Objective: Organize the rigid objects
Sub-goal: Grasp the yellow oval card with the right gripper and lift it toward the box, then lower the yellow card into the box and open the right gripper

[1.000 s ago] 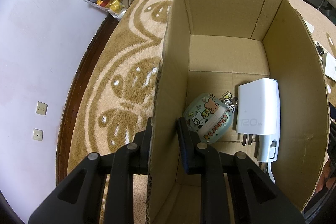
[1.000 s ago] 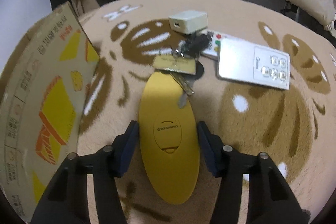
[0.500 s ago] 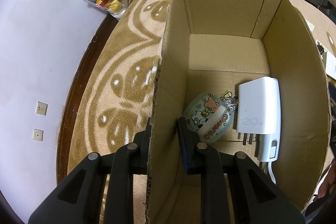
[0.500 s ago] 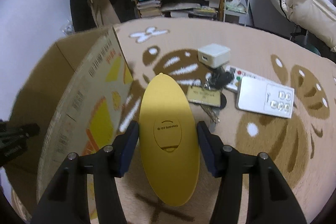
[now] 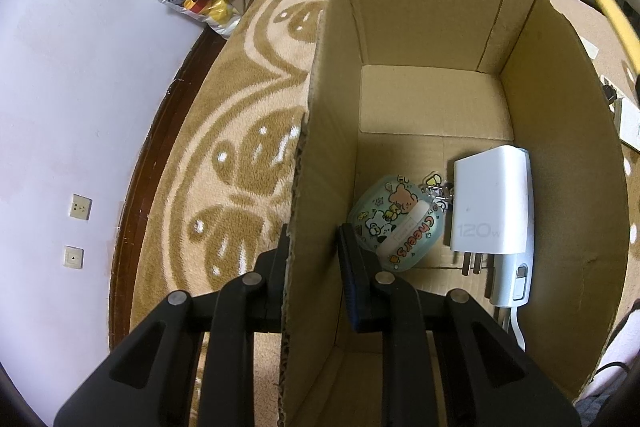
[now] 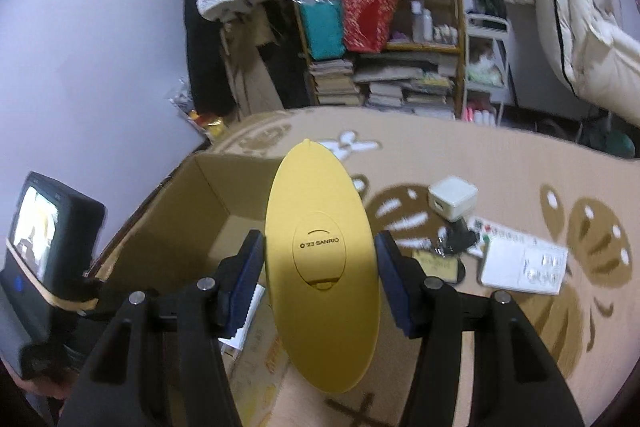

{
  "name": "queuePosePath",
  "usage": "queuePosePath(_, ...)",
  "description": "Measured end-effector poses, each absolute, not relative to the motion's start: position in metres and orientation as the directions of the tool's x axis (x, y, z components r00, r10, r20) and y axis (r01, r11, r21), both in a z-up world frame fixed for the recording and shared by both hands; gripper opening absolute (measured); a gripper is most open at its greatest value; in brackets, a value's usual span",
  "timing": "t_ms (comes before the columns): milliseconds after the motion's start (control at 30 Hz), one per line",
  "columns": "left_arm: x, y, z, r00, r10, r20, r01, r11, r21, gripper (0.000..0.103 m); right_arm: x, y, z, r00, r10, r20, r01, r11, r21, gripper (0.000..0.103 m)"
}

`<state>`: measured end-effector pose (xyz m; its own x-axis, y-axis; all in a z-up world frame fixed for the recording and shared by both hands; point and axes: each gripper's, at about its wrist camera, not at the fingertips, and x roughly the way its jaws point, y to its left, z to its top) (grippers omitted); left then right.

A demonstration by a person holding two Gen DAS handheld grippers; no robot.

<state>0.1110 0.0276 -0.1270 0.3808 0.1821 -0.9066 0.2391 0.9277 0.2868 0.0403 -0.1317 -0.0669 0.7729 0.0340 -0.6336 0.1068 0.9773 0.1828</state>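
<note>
At left of cardboard box (image 5: 560, 131): left gripper (image 5: 316, 259) clamped on its wall. Inside box: sticker case (image 5: 394, 223), white charger (image 5: 492, 203), already stowed. Above box rim: right gripper (image 6: 320, 267) grasping yellow oval (image 6: 320, 227), not yet deposited. Right of box, on rug (image 6: 500, 155): white cube (image 6: 452, 197), keys (image 6: 448, 241), remotes (image 6: 524, 265) outstanding.

Cardboard box (image 5: 420, 27) top is open, far half of the floor bare, so there's room to drop in from above. Near half is taken: white charger (image 5: 494, 203) against the right wall, sticker-covered case (image 5: 396, 223) touching it on the left. Left gripper (image 5: 314, 251) straddles the near-left wall and blocks that edge. On the carpet (image 6: 520, 163) right of the box: white cube adapter (image 6: 452, 197), keys (image 6: 450, 239), remote (image 6: 524, 265) clustered together; open carpet beyond them.
</note>
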Motion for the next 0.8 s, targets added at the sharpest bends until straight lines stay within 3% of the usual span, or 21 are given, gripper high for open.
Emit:
queuePosePath(367, 0.112, 0.029, -0.126, 0.379, 0.181, -0.908, 0.238, 0.929, 0.285, 0.020, 0.040, -0.098, -0.044, 0.798, 0.084, -0.597, 0.011, 0.988, 0.154, 0.059)
queuePosePath(800, 0.112, 0.029, -0.126, 0.378, 0.181, -0.908, 0.238, 0.929, 0.285, 0.020, 0.045, -0.080, -0.063, 0.765, 0.137, -0.629, -0.047, 0.986, 0.158, 0.060)
